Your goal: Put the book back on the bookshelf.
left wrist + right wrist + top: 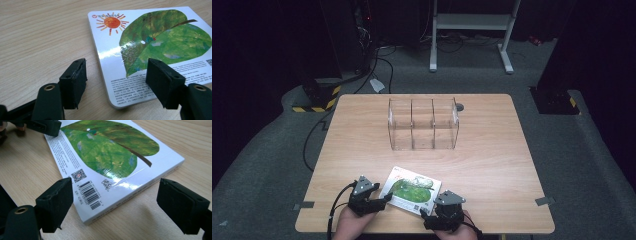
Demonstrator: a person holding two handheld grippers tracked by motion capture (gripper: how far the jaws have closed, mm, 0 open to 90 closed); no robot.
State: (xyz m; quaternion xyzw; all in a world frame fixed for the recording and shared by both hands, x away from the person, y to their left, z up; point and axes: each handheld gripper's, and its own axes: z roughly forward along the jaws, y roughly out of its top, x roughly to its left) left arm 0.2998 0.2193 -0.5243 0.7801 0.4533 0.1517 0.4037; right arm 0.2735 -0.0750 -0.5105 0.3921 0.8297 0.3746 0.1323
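Left gripper (381, 199): jaws apart, straddling near-left corner of book (411, 190), gripping nothing. One book, flat near table's (492, 150) front edge, bare wood around. One clear three-bay organizer (423, 124) well behind. Right gripper (426, 215): jaws wide, empty, at near-right corner.

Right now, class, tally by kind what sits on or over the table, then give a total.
Book: 1
Clear three-compartment organiser: 1
Grippers: 2, left gripper and right gripper
Total: 4
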